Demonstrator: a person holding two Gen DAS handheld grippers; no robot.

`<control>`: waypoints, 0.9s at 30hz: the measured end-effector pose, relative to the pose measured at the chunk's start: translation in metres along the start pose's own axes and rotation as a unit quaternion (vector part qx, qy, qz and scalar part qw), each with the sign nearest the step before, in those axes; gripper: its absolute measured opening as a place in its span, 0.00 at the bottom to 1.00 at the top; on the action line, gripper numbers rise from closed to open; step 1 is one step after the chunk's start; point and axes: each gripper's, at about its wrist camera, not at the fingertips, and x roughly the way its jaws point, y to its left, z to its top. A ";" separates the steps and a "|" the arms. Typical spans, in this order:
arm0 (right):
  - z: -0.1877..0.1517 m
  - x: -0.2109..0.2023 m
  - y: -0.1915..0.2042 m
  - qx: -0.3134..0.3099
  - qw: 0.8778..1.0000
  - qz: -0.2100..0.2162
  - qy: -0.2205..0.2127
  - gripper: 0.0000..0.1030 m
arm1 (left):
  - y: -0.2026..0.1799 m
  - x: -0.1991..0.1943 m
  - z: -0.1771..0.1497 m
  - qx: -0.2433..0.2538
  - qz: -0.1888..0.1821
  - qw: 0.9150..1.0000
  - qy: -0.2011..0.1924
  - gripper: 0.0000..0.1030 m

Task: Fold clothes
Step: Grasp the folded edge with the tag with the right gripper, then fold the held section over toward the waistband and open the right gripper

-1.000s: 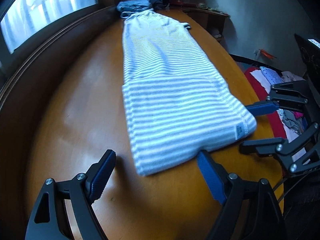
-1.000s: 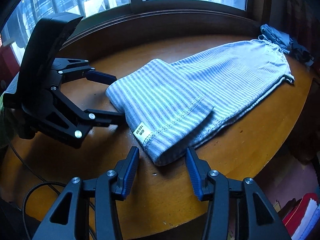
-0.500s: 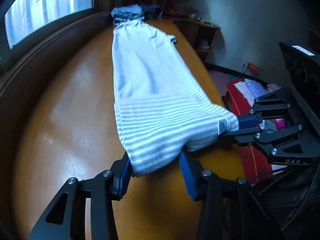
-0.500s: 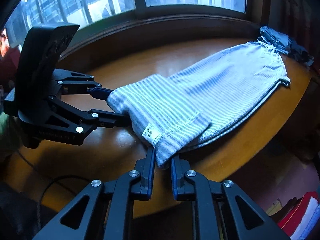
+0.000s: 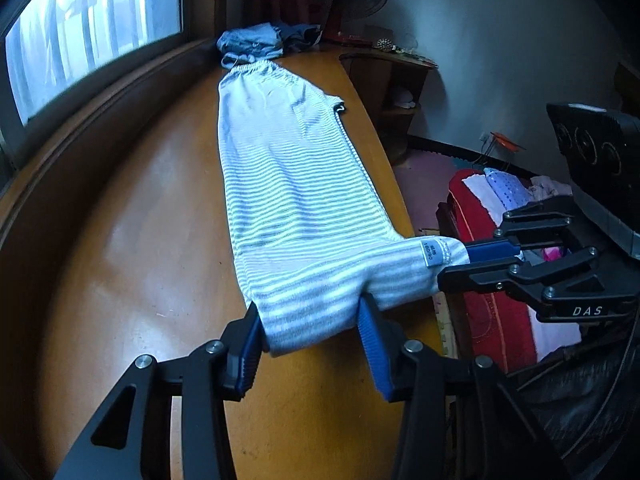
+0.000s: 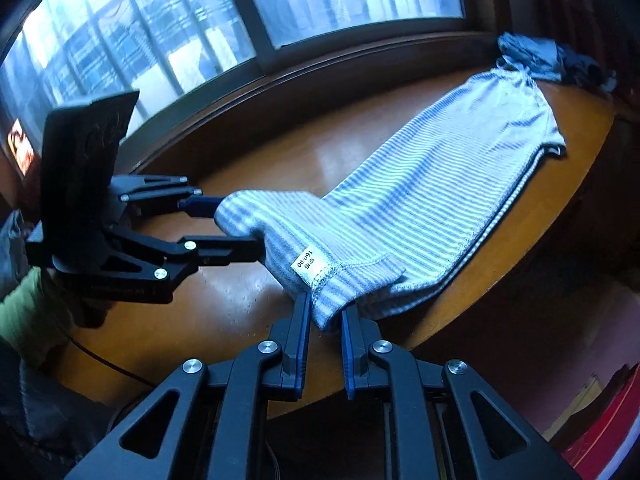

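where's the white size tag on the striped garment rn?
The white size tag sits on the folded near end of the blue-and-white striped garment, just ahead of the right gripper; in the left wrist view it is at right, beside that gripper's jaws.

Both grippers have black angular frames with round silver screws and ribbed blue pads on the fingers. The right gripper (image 5: pixel 456 258) carries white letters "DAS". Beside the left gripper (image 6: pixel 236 224) shows a green sleeve (image 6: pixel 20 308).
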 end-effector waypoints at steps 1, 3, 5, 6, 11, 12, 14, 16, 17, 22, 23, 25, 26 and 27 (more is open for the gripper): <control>0.000 -0.001 -0.003 0.007 1.000 0.003 -0.002 0.15 | 0.002 0.003 0.002 -0.004 -0.005 1.000 0.003 0.41; -0.002 -0.008 -0.004 0.017 1.000 0.011 -0.006 0.15 | 0.003 0.005 0.007 -0.007 -0.011 1.000 0.004 0.41; 0.001 -0.012 -0.009 0.024 1.000 0.015 -0.012 0.15 | 0.004 0.006 0.015 -0.003 -0.009 1.000 0.004 0.41; 0.003 -0.013 -0.012 0.028 0.999 0.017 -0.015 0.15 | 0.003 0.007 0.021 0.003 -0.003 1.000 0.004 0.41; 0.022 -0.013 -0.030 0.045 0.998 0.016 -0.032 0.15 | 0.000 0.021 0.049 0.024 0.025 0.999 0.007 0.41; 0.025 -0.012 -0.033 0.047 0.998 0.014 -0.035 0.15 | 0.001 0.025 0.055 0.025 0.030 0.999 0.008 0.41; 0.032 -0.011 -0.041 0.053 0.998 0.009 -0.041 0.15 | 0.004 0.032 0.064 0.022 0.030 0.999 0.007 0.41; 0.037 -0.007 -0.050 0.061 0.997 0.004 -0.045 0.15 | 0.007 0.040 0.074 0.020 0.030 0.999 0.006 0.41; 0.039 -0.005 -0.055 0.067 0.997 0.002 -0.046 0.15 | 0.008 0.045 0.078 0.019 0.030 0.999 0.007 0.41; 0.048 0.015 -0.083 0.099 0.994 -0.004 -0.044 0.16 | 0.013 0.074 0.092 0.014 0.038 0.999 0.020 0.41; 0.049 0.020 -0.087 0.103 0.994 -0.005 -0.041 0.17 | 0.014 0.081 0.093 0.013 0.040 0.999 0.025 0.41; 0.052 0.030 -0.097 0.112 0.993 -0.008 -0.034 0.20 | 0.017 0.093 0.094 0.011 0.048 0.998 0.033 0.41; 0.053 0.035 -0.101 0.115 0.993 -0.011 -0.030 0.23 | 0.018 0.099 0.094 0.009 0.051 0.998 0.038 0.41; 0.053 0.040 -0.105 0.118 0.993 -0.014 -0.025 0.24 | 0.020 0.105 0.093 0.006 0.055 0.998 0.043 0.41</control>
